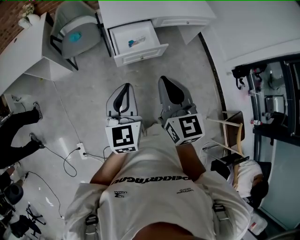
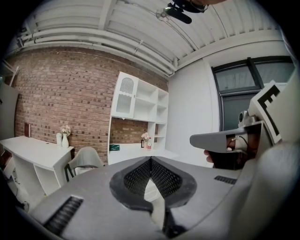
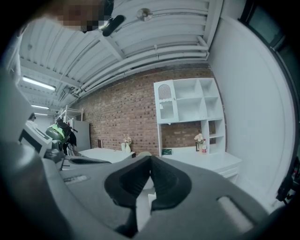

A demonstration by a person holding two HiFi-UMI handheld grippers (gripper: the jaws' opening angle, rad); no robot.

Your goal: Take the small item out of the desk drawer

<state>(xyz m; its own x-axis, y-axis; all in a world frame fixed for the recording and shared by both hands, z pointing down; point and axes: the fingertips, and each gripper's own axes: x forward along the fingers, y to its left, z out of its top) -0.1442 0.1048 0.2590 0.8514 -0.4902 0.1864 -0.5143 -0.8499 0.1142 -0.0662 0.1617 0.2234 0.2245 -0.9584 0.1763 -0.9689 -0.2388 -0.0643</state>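
Clenched, both: left tongs with pads meeting at the tips and nothing between them, right tongs likewise pressed together on nothing. Held side by side, near each other but not touching, low in front of the person's chest, tips pointing forward, marker cubes nearest the body.

Below and around the tongs, bare grey floor.

Ahead of both tongs and well apart from them, the open drawer of the white counter, standing out toward the tongs. Inside that drawer, on its white bottom, the small item, bluish, too small to make out further, touched by neither of the tongs.

Ahead and to the left of the left tongs, beside the drawer, a grey chair. Farther left, a second white counter. Behind and left of the left tongs, on the floor, a power strip with a cable. Right of the right tongs, a wooden chair.

Far ahead in both gripper views, a white shelf unit against a brick wall.
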